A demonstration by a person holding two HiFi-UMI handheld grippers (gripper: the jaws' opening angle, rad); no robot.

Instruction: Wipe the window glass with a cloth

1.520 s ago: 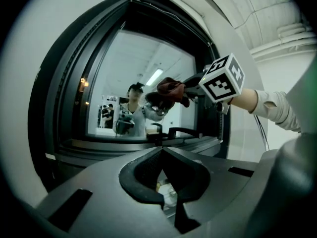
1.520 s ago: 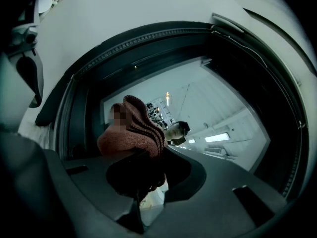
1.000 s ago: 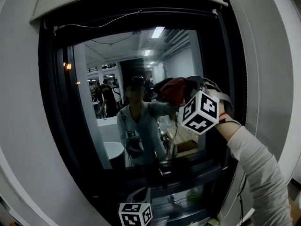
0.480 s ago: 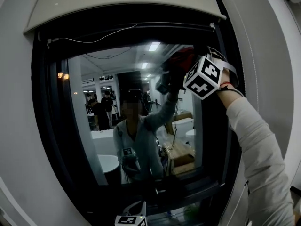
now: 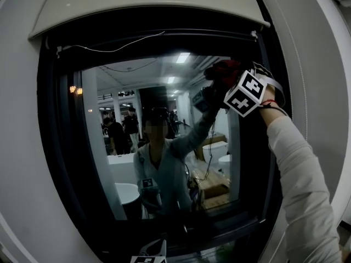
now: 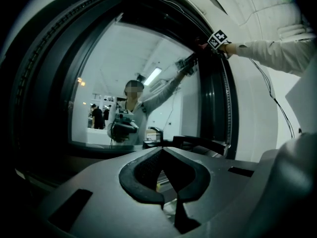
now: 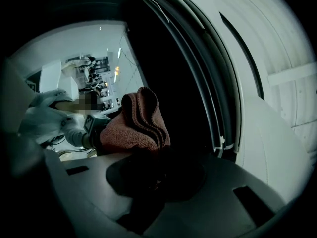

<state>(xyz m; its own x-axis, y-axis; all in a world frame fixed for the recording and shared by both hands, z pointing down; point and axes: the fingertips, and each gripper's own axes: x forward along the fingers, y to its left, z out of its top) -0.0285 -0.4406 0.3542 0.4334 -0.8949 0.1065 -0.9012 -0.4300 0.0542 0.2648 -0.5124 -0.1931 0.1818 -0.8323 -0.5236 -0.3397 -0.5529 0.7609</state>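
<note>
The window glass [image 5: 164, 92] is dark and mirrors a lit room and the person. A red cloth [image 5: 224, 71] is pressed on the glass at its upper right corner, with my right gripper [image 5: 227, 84] shut on it. In the right gripper view the folded cloth [image 7: 141, 120] bulges out of the right gripper [image 7: 148, 155] against the glass [image 7: 74, 48], next to the black frame. My left gripper [image 6: 161, 152] is held low below the sill, shut and empty; only its marker cube [image 5: 148, 257] shows in the head view.
A white roller-blind housing [image 5: 148, 4] spans the top, with a thin cord [image 5: 109, 47] under it. The black window frame [image 5: 270, 147] runs down the right, beside a white wall [image 5: 312, 64]. A dark sill [image 6: 198, 145] lies along the bottom.
My right gripper has carried the cloth up the right side of the glass, from mid-height to the upper right corner. The left gripper has stayed low.
</note>
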